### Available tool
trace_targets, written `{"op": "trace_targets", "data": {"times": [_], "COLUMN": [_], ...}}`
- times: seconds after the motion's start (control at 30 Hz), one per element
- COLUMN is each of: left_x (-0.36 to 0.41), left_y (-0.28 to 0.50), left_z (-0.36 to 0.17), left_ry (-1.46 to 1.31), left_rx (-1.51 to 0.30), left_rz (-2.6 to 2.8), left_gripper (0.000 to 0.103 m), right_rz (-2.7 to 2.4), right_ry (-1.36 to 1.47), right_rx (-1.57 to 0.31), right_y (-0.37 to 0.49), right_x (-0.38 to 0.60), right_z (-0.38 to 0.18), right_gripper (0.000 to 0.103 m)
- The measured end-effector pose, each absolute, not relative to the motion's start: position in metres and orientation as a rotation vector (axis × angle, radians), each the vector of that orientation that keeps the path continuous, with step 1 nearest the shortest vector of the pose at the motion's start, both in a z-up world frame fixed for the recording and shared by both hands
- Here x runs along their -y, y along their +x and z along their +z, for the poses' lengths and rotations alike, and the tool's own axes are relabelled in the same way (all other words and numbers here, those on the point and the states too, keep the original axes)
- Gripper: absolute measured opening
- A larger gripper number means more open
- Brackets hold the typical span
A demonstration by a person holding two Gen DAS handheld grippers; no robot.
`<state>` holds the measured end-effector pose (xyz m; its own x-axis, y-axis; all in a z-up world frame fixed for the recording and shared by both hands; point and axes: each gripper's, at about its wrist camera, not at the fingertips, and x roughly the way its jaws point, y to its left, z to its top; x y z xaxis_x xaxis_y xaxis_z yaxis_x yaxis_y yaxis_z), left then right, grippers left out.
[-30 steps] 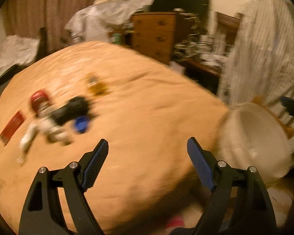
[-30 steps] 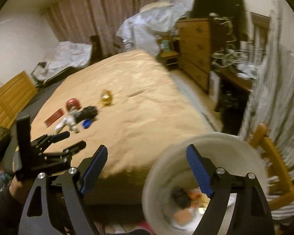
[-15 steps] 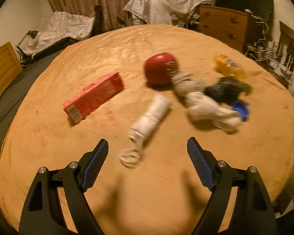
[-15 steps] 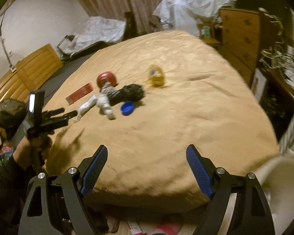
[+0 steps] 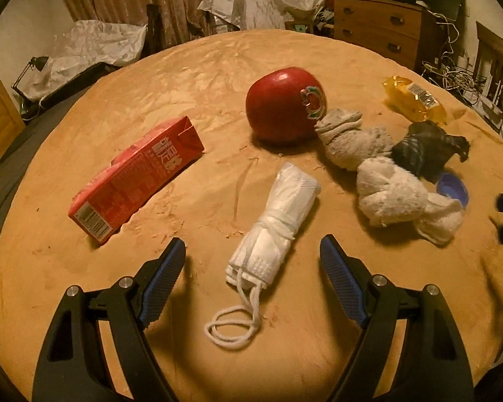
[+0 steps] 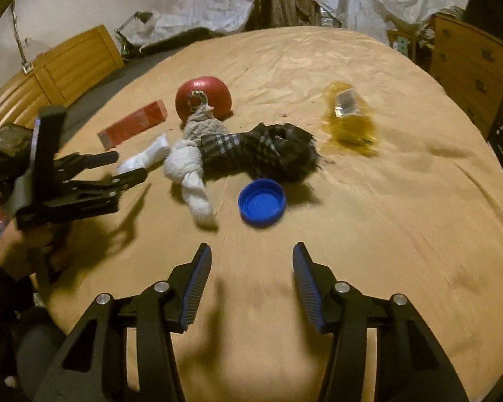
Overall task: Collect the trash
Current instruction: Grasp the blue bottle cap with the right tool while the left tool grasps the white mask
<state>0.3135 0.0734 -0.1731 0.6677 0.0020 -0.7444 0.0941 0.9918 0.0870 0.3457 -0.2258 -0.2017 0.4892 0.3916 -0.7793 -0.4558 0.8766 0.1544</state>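
Several pieces of litter lie clustered on a bed (image 5: 201, 67) covered in a tan blanket. Closest to the left tongs (image 5: 253, 263) is a rolled white face mask (image 5: 281, 224), its long axis running away from the tongs and leaning slightly right, its ear loops trailing back between the two open jaws, which stand wide and hold nothing. To its left lies a red drink carton (image 5: 134, 174) on its side, angled away to the upper right; beyond sits a red round container (image 5: 283, 105), then balled grey and white socks (image 5: 379, 174), a dark checked cloth (image 5: 426, 150), a yellow wrapper (image 5: 414, 98) and a blue bottle cap (image 6: 262, 202). In the right wrist view, the cap lies straight ahead of the right tongs (image 6: 251, 268), a little beyond the tips. Those jaws have just been closing, now stand at a narrower gap, and have nothing between them. By position, the left hand is nearer the mask and the right hand nearer the cap, so each likely goes for its own piece. A wooden dresser (image 5: 382, 30) stands behind the bed.
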Motion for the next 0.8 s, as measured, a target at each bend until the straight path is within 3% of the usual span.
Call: {"op": "trace_targets", "data": {"times": [0.3,0.37,0.43,0.6,0.8], "left_x": [-0.079,-0.078,-0.077,-0.078,-0.080], "left_y": [0.332,0.334,0.334,0.327,0.304], "left_z": [-0.179,-0.178,-0.178,-0.175,-0.178], "left_ry": [0.101,0.096,0.096,0.086,0.052], "left_rx": [-0.849,-0.846,-0.841,-0.845,-0.875], "left_rz": [-0.051,-0.048,-0.051,-0.075,-0.123], "left_gripper": [0.075,0.071,0.060,0.040,0.041], "right_rz": [0.496,0.480,0.465,0.463,0.472], "right_ry": [-0.148,-0.158,-0.162,-0.144,-0.143], "right_rx": [-0.918,-0.913,-0.906,-0.901,-0.915], "right_y": [0.398,0.400,0.398,0.374,0.330], "right_x": [0.189,0.189,0.192,0.209,0.231], "right_z": [-0.222,-0.226,-0.227,-0.220,-0.213], "right_gripper": [0.053,0.046,0.041,0.041,0.041]}}
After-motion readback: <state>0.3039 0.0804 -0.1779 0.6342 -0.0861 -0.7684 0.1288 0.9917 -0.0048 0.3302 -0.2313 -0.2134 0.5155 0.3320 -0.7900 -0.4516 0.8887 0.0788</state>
